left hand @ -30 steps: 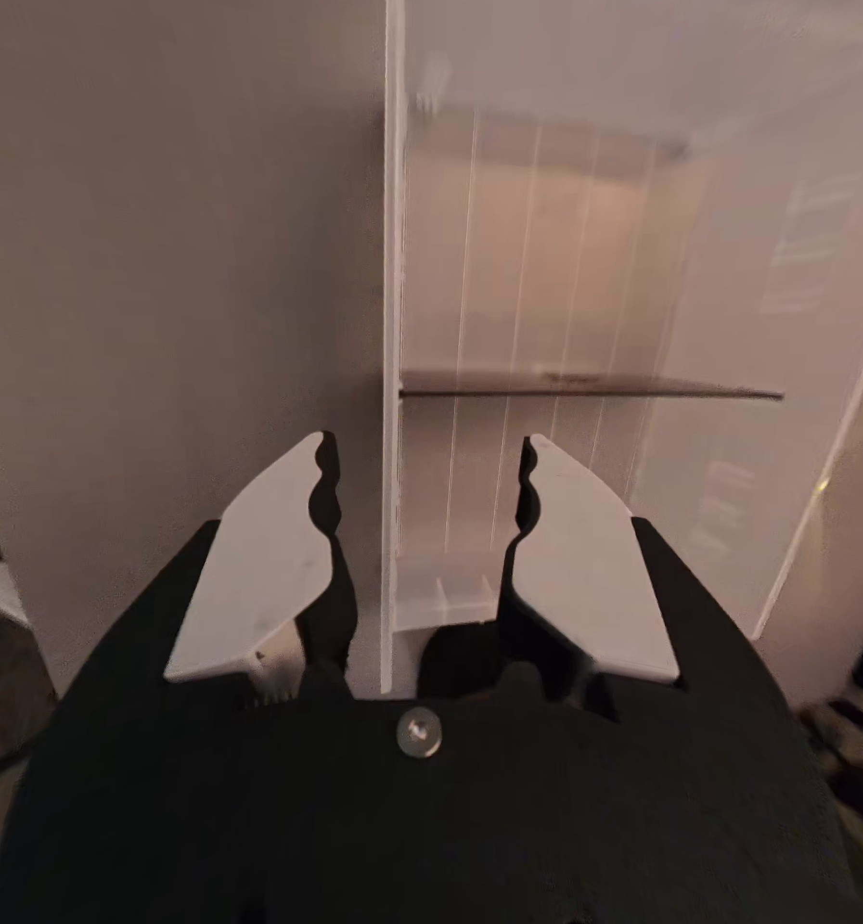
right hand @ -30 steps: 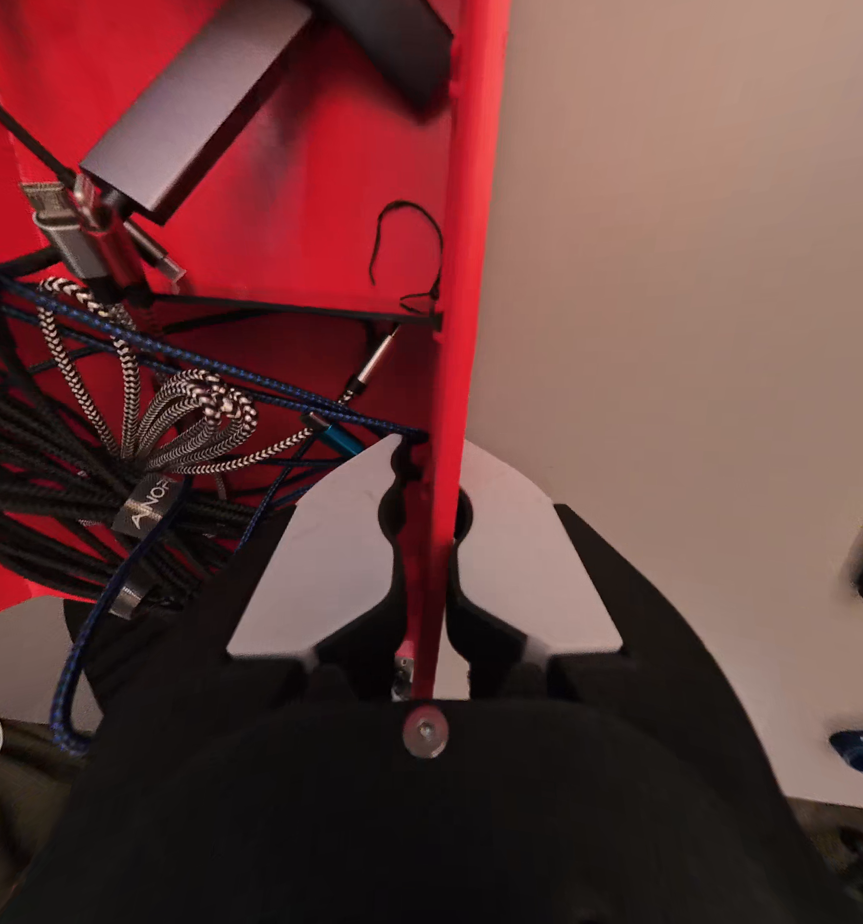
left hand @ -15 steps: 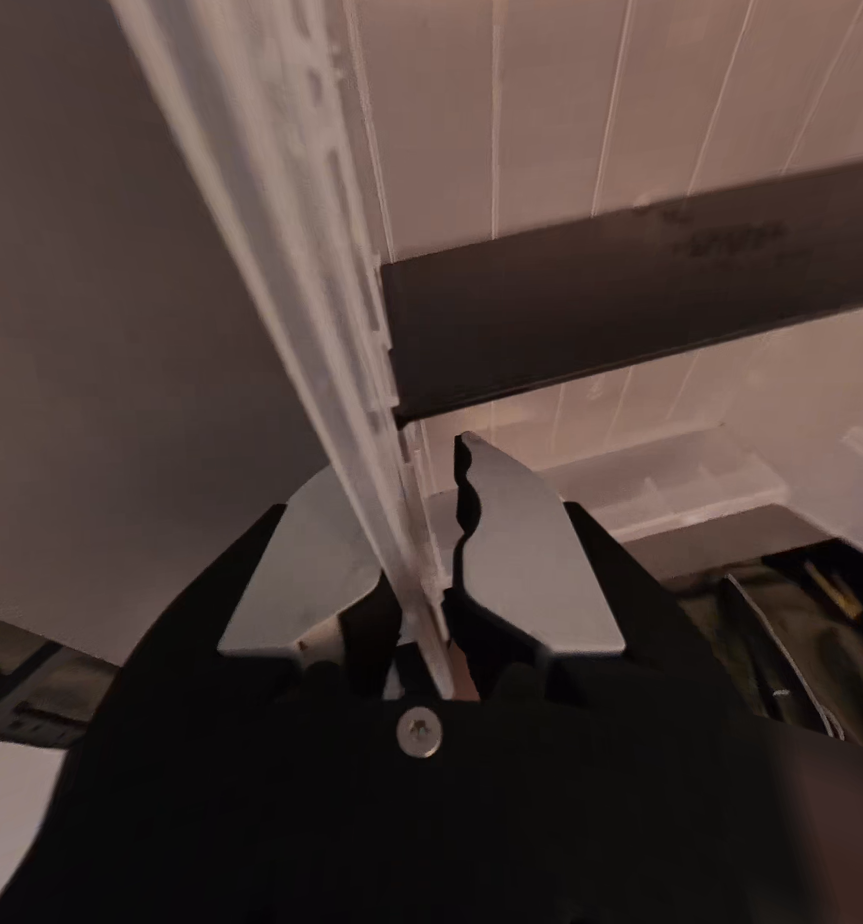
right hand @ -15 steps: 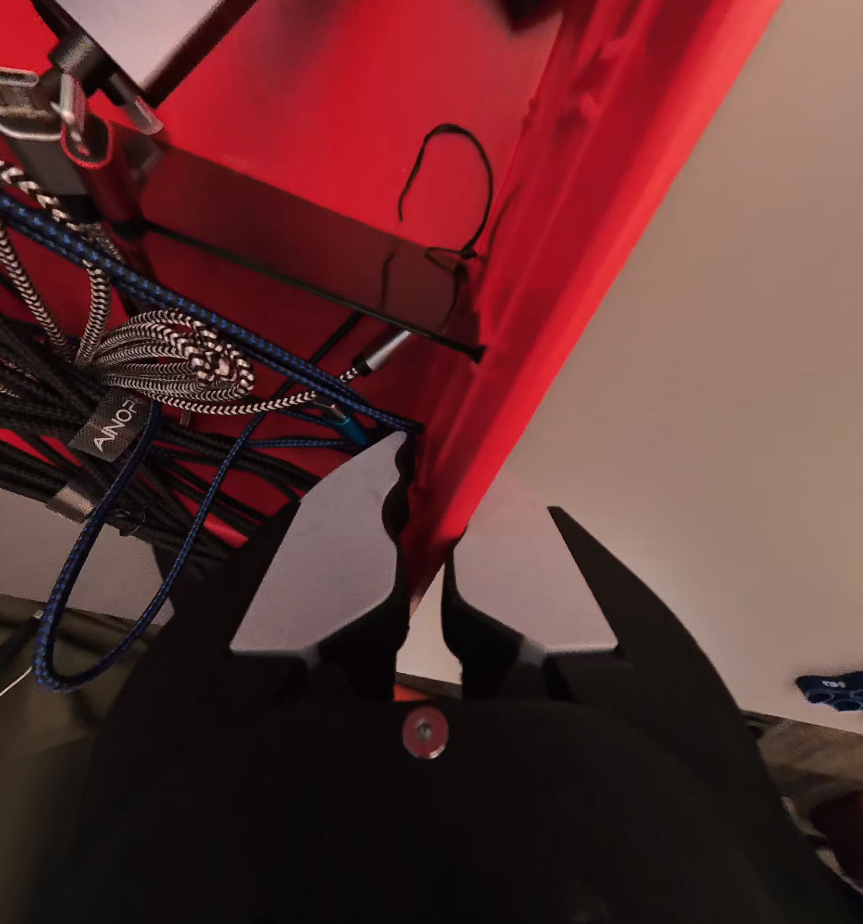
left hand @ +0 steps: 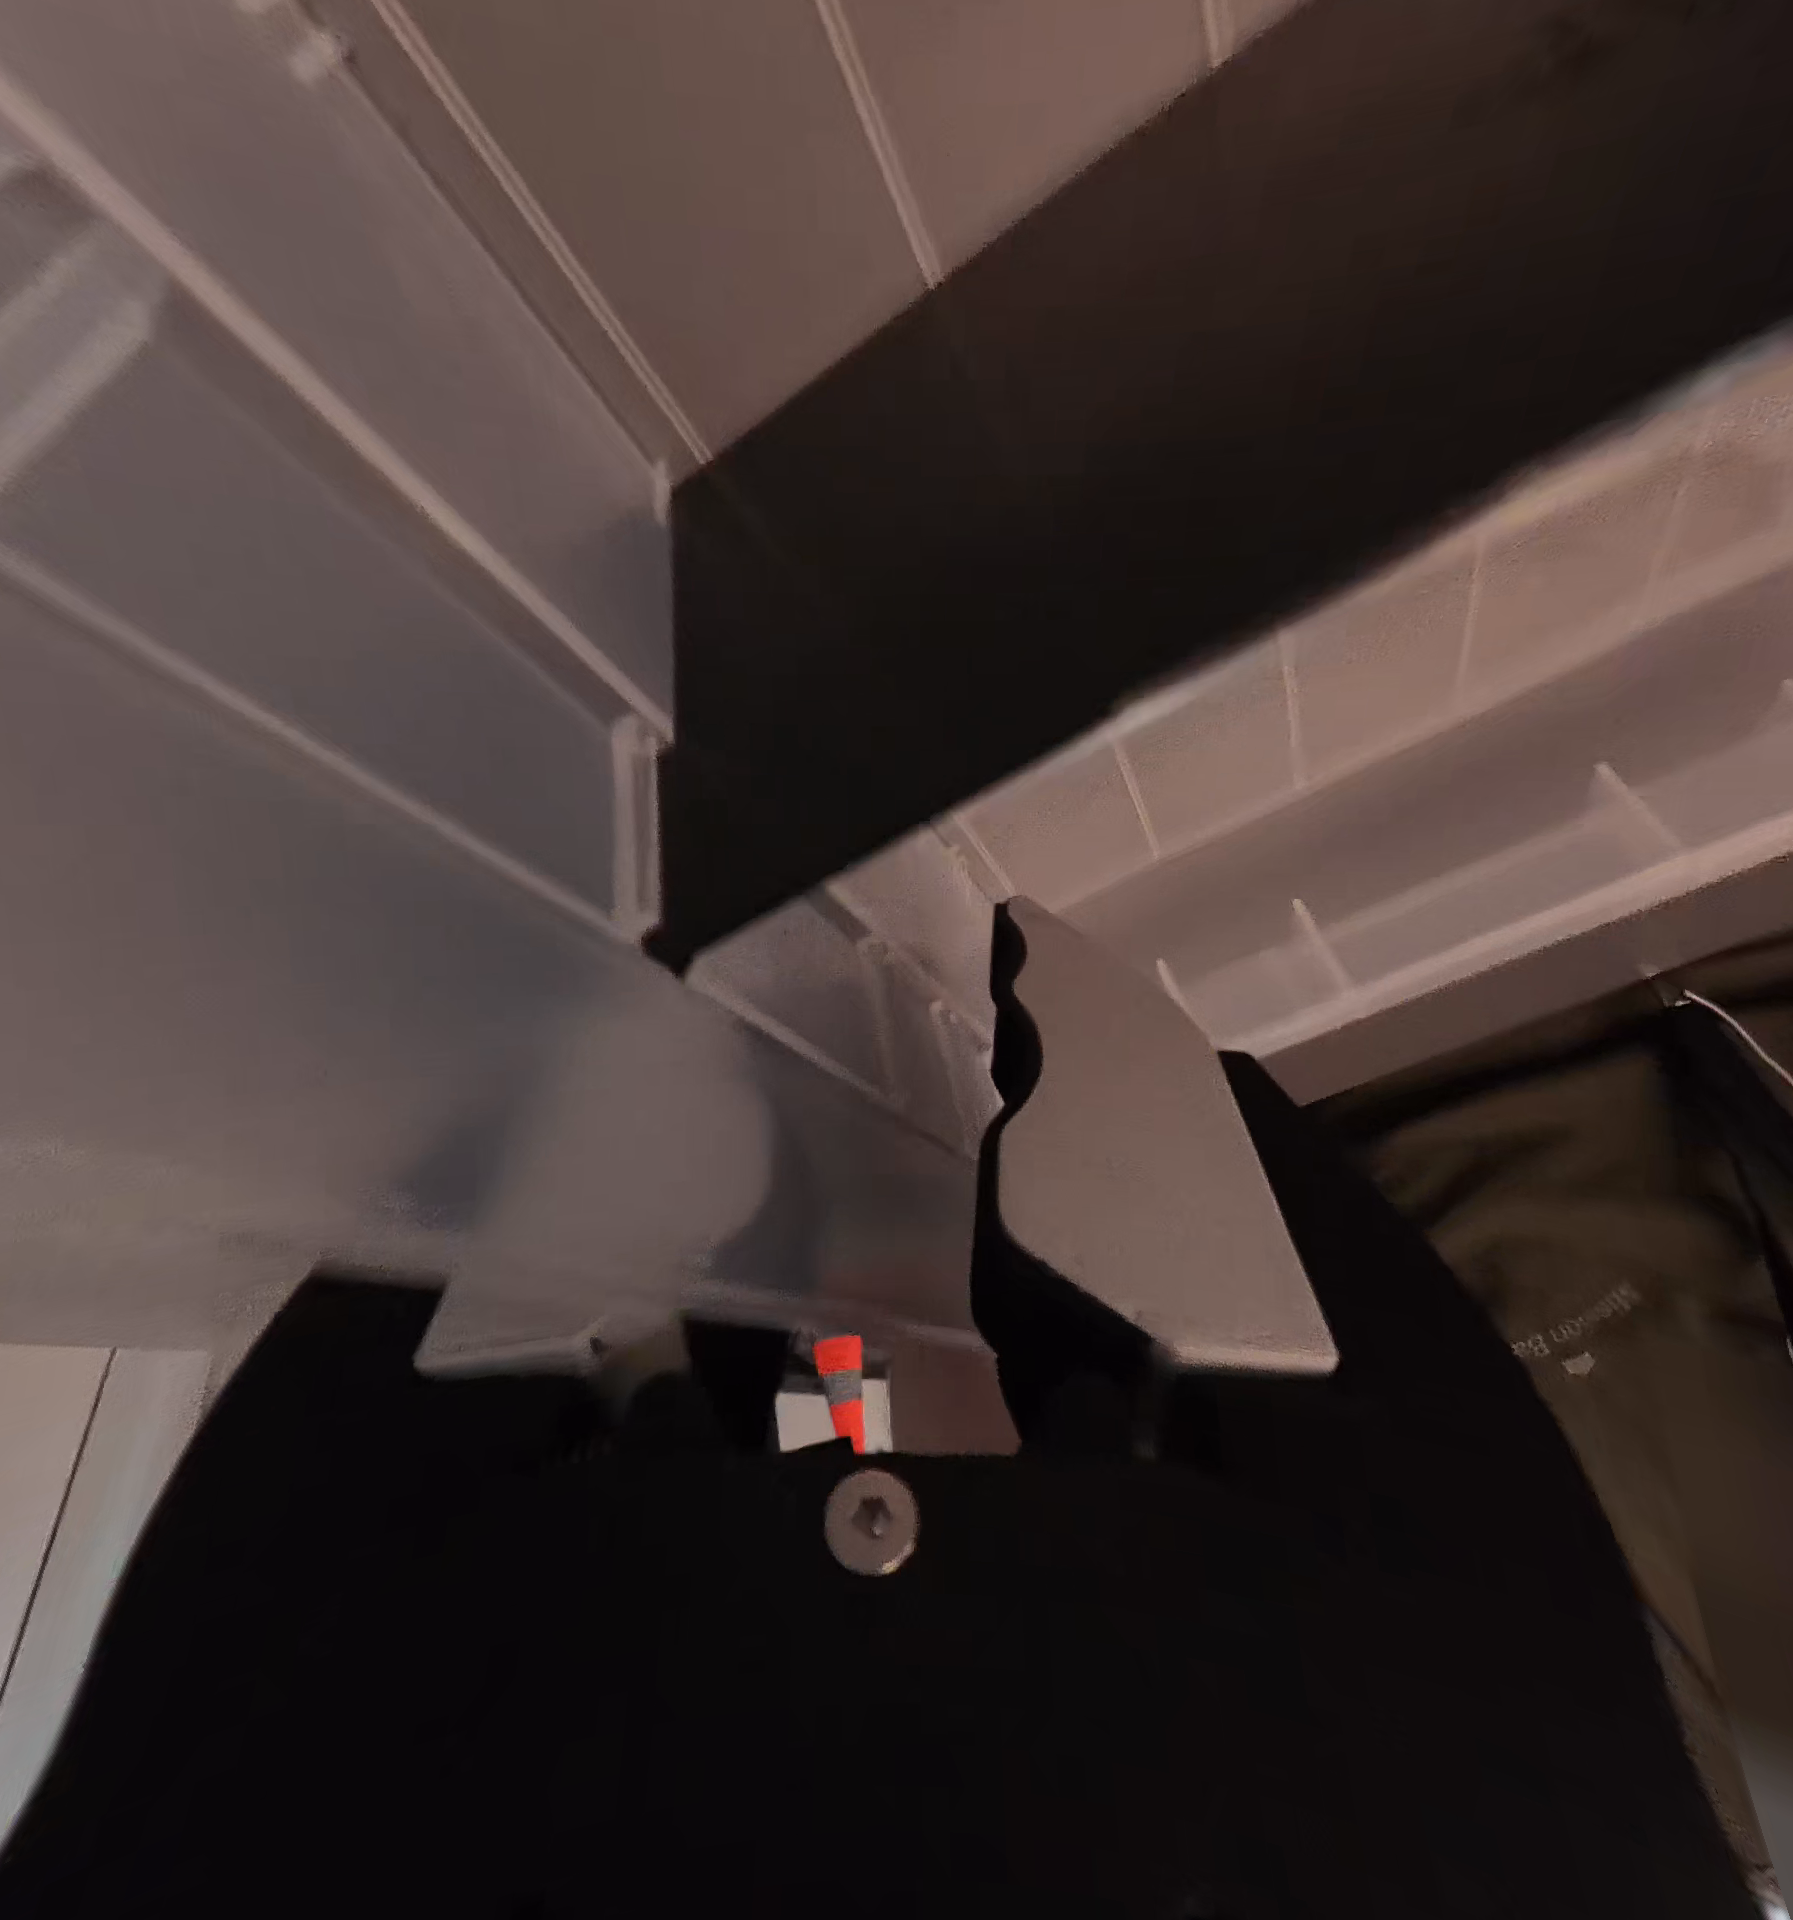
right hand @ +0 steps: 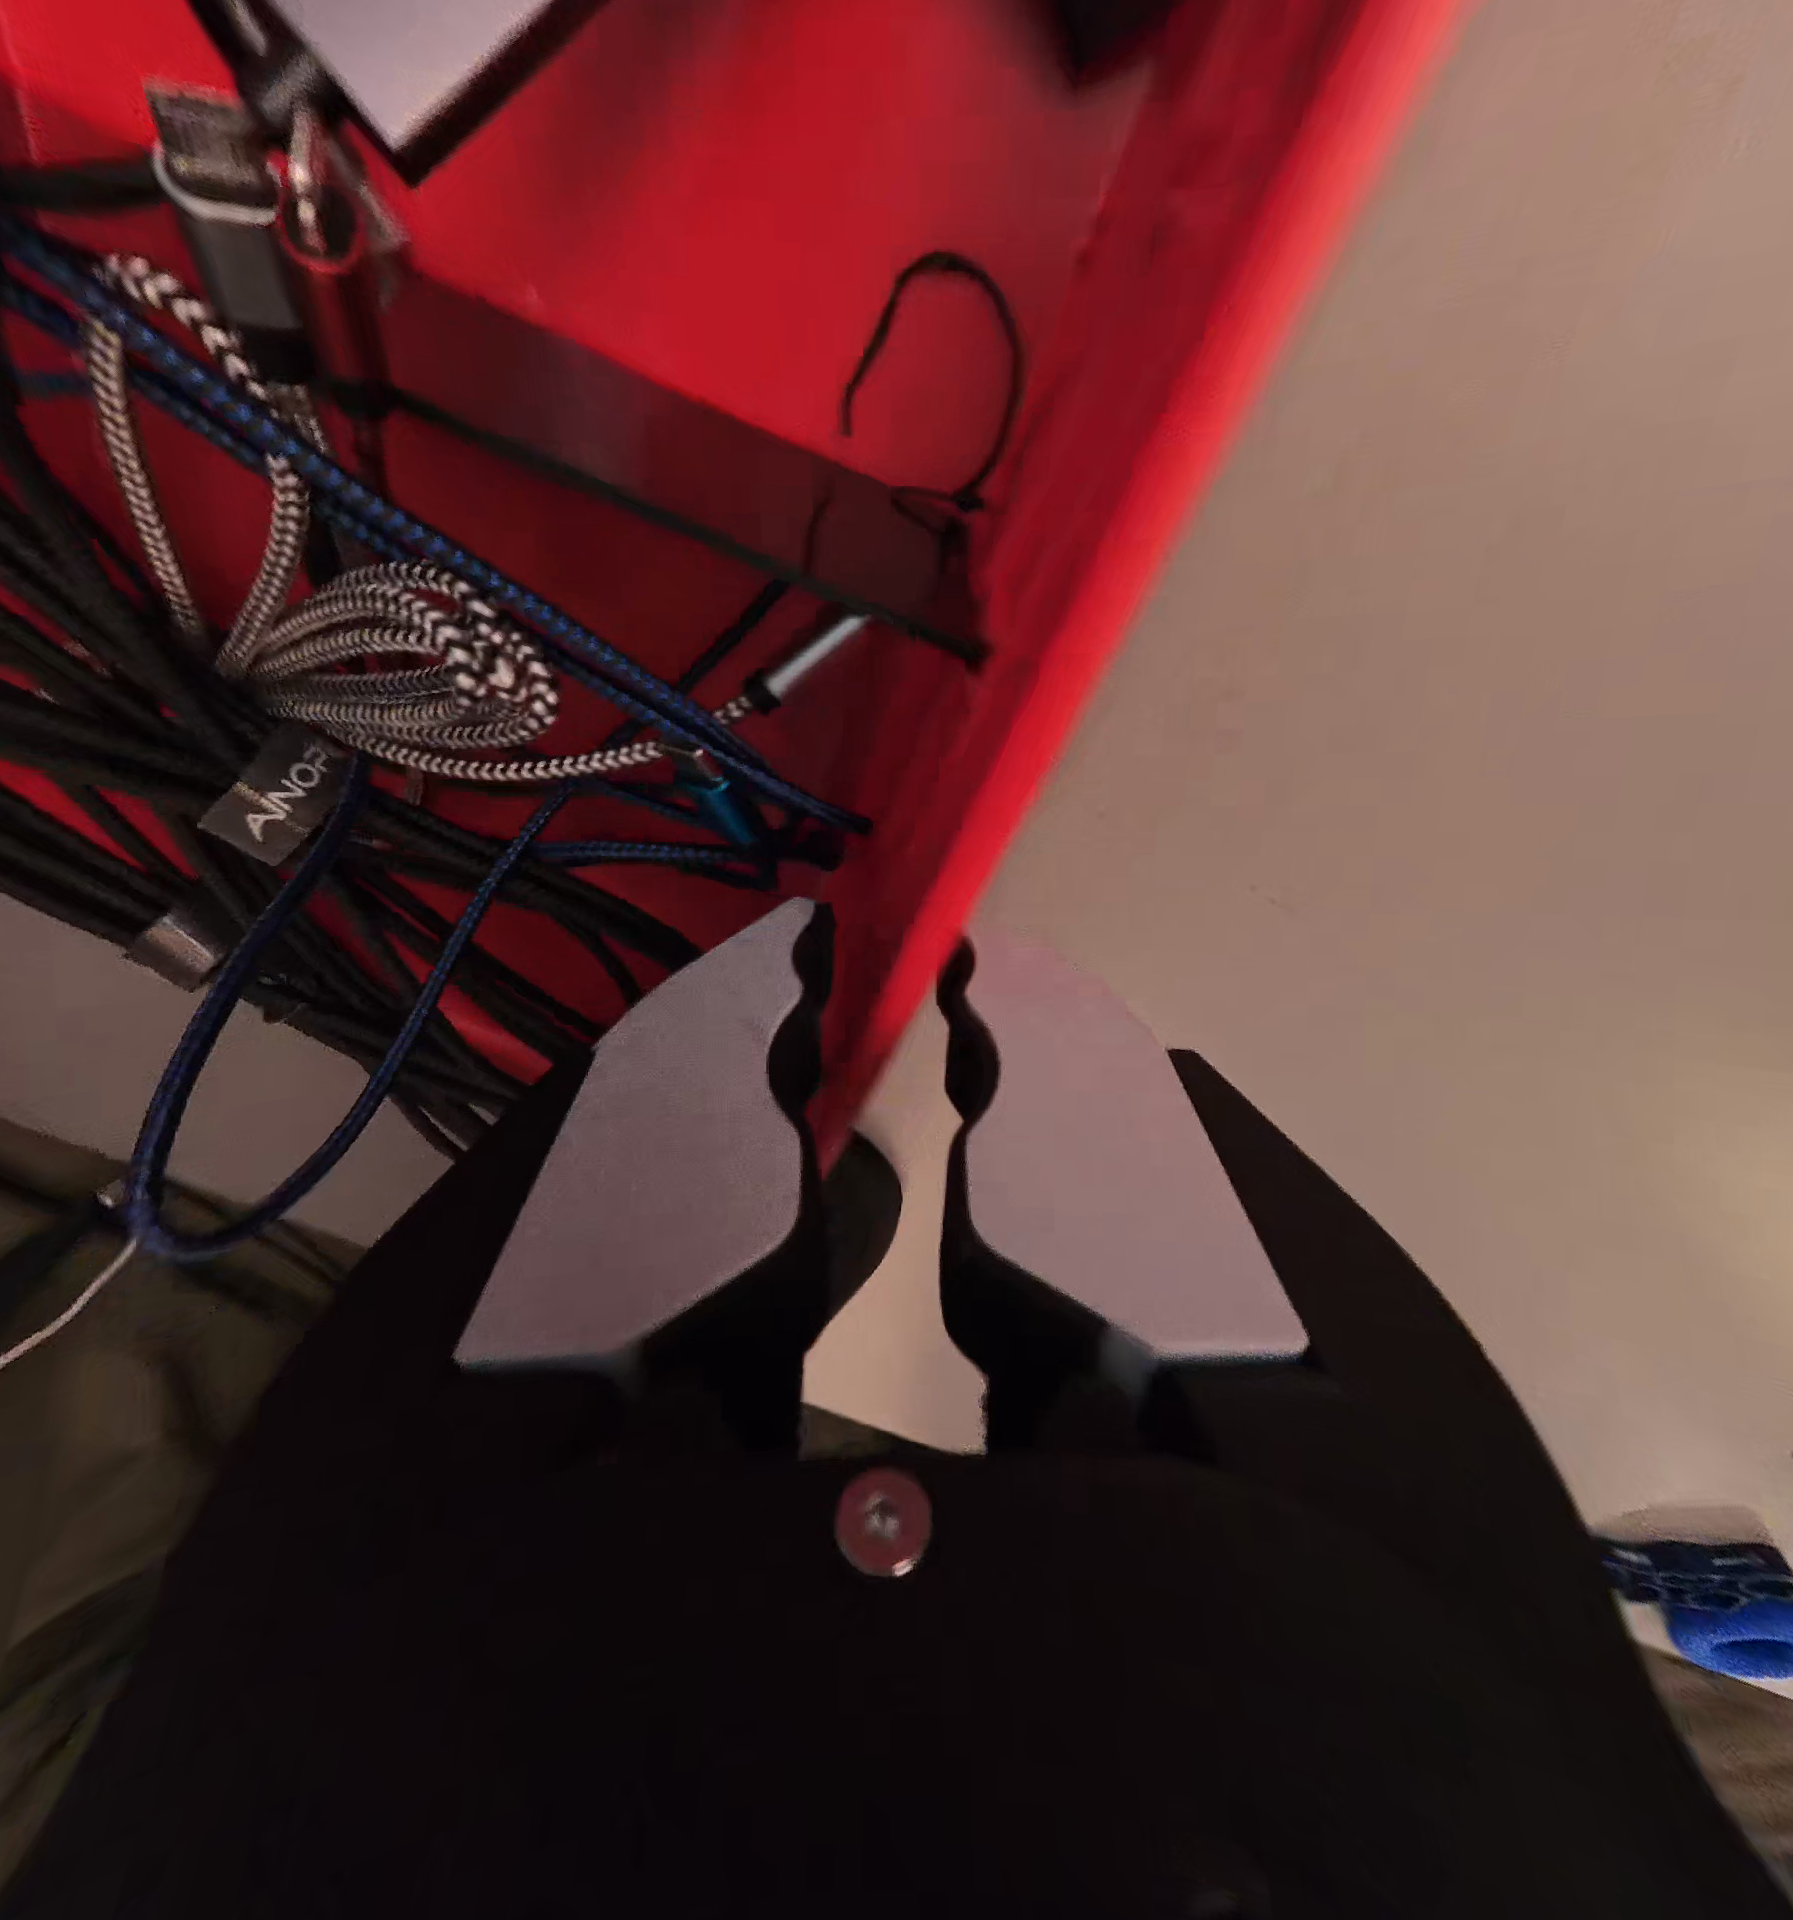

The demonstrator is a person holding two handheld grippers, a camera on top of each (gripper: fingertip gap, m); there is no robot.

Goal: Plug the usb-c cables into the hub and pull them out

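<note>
The left gripper (left hand: 871,997) was held with its fingers apart on either side of a clear bin (left hand: 352,831) wall, one finger seen blurred through it. The right gripper (right hand: 881,930) was held with its fingers slightly parted around the red bin (right hand: 767,260) wall's lower edge. Inside the red bin, the braided cables (right hand: 404,665) were piled below the grey hub (right hand: 435,52), above the tabletop (right hand: 1494,727).
</note>
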